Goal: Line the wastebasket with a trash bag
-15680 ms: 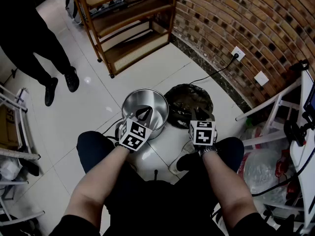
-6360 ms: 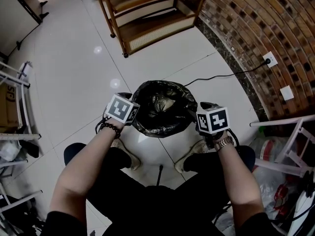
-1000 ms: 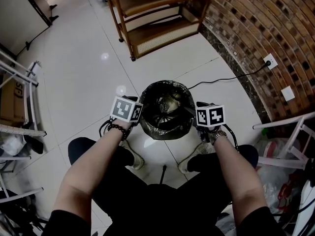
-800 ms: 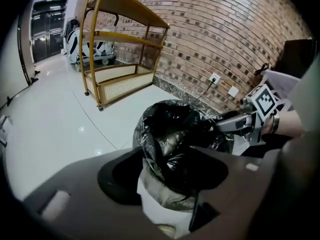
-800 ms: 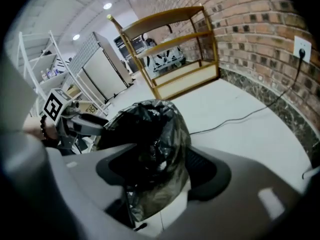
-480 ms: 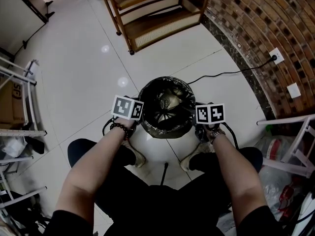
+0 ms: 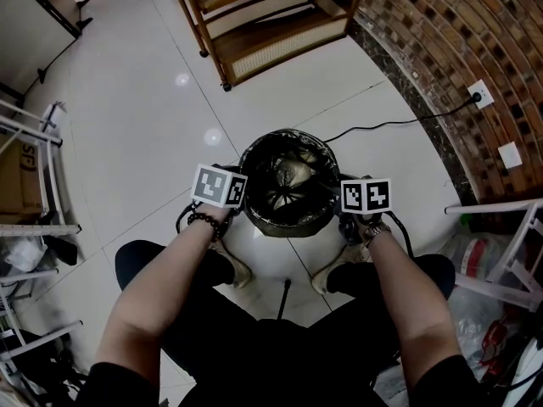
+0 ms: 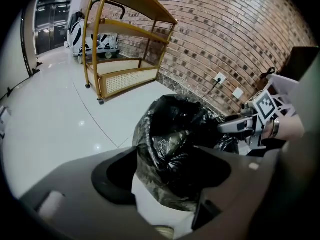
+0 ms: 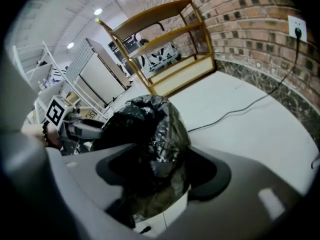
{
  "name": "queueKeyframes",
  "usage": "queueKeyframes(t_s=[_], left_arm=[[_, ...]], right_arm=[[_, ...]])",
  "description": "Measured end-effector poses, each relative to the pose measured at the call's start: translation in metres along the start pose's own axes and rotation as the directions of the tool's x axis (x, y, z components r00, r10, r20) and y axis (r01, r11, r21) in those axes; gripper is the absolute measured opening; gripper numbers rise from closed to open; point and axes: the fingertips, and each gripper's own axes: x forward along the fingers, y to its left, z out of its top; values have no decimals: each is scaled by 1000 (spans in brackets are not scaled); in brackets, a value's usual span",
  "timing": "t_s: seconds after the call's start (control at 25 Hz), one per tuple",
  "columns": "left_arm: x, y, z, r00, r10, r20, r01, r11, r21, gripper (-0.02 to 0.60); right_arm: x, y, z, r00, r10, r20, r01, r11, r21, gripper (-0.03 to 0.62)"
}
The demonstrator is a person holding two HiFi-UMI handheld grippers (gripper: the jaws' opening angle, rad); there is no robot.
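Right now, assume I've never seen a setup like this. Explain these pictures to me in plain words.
There is no robot here. A person holds a two-jaw tool in each hand. The head view looks steeply down from a camera on the person's head. Each gripper view comes from a camera riding on that tool and looking along its jaws.

On the white tiled floor stands a wastebasket, hidden under the black trash bag pulled over its rim. The left gripper and right gripper sit on opposite sides of it, each with its jaws apart around the bagged rim. The left one's jaws have just been opening, so it seems to be letting go. Neither looks clamped.

Behind are a wooden shelf and a brick wall.
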Motion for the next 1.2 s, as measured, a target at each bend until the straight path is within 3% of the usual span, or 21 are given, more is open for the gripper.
queueKeyframes(t_s=[0.32, 0.44, 0.52, 0.68, 0.8, 0.92, 1.2], left_arm=[[-55, 4, 42, 984, 69, 163, -75, 997, 27, 345], [-73, -3, 60, 970, 73, 233, -96, 991, 90, 345], [-80, -16, 68, 962, 57, 267, -99, 984, 146, 340], [-81, -53, 70, 959, -15, 282, -68, 957, 281, 302], [-81, -83, 64, 960, -81, 269, -27, 927, 375, 260], [-81, -104, 61, 952, -127, 277, -6, 902, 432, 176], [-73, -115, 53, 957, -129, 261, -13, 877, 480, 3]], right_arm=[[-52, -11, 36, 990, -84, 112, 91, 994, -63, 322], [-79, -5, 57, 972, -128, 198, 160, 975, -154, 322], [-90, 13, 67, 963, -113, 244, 170, 959, -227, 314], [-98, 63, 70, 955, -30, 296, 129, 938, -321, 178], [-92, 85, 65, 949, -28, 313, 145, 922, -360, 86], [-83, 95, 59, 949, -38, 313, 156, 920, -360, 3], [-61, 130, 48, 962, -3, 273, 138, 867, -478, 3]])
